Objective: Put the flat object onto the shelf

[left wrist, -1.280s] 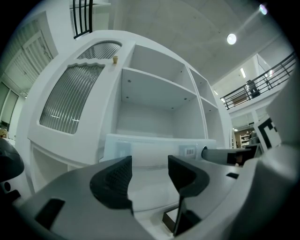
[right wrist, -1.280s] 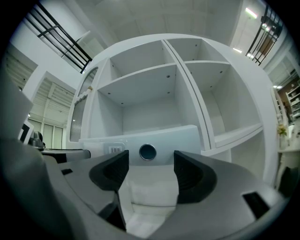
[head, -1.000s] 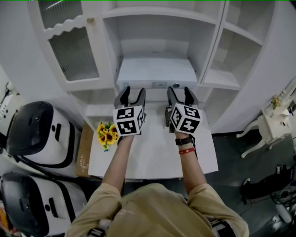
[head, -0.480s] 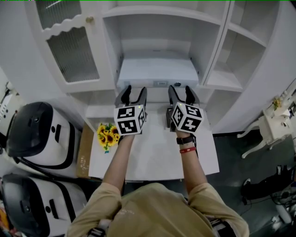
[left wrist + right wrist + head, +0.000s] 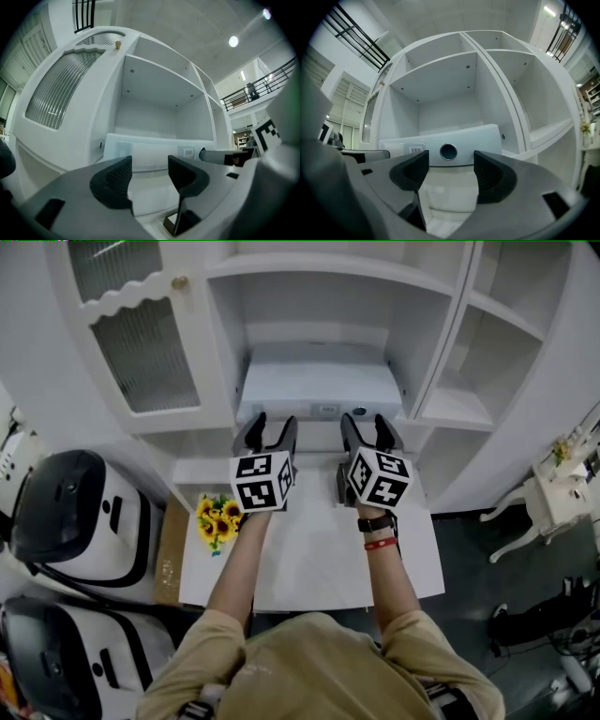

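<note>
A: White open shelf unit [image 5: 319, 296] at the back, white tabletop [image 5: 309, 549] in front. On the left?

B: Left hand-held gripper [image 5: 265, 425], jaws moderately apart with nothing between them, close to the front edge of the flat white plastic box [image 5: 319, 385]. Box lying in the lower middle compartment, with the round dark socket [image 5: 448, 151] facing out.

A: And on the right?

B: Right hand-held gripper [image 5: 362, 423], likewise parted and empty, near the same edge. Touching or not, hard to tell.

A: Handling?

B: Probably rigid and fairly light, but smooth-skinned, so likely slippery. Best pinched on the thin front edge near both ends and kept level.
</note>
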Tool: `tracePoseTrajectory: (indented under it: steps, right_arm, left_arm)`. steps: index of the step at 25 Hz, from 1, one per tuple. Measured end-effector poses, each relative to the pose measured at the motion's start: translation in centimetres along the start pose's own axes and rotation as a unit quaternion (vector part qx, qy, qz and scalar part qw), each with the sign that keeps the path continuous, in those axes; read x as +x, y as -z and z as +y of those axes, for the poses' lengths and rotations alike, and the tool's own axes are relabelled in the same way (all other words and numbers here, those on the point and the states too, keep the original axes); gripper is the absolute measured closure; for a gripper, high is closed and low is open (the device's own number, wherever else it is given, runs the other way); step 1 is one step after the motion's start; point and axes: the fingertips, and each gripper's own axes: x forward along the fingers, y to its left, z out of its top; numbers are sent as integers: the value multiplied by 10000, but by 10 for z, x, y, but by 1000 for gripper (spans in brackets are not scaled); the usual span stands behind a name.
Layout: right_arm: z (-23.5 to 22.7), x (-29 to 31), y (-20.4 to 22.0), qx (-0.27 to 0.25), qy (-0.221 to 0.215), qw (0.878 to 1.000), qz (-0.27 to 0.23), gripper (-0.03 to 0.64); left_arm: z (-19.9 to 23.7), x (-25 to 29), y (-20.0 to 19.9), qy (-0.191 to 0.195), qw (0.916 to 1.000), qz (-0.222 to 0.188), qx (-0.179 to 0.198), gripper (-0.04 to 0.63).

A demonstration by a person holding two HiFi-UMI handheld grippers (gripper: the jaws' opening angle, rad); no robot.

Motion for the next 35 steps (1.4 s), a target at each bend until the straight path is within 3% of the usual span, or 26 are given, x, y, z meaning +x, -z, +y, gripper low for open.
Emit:
tracePoseTrajectory:
  steps: [19, 35]
  right_arm:
    - [-1, 9, 1, -67, 135, 9999, -56, 308]
    - [14, -33, 8, -54, -162, 9998, -107, 339]
  left_arm:
    - [6, 9, 0, 19, 10000, -17, 85, 347]
    - [-4, -37, 6, 60, 9994, -158, 286, 368]
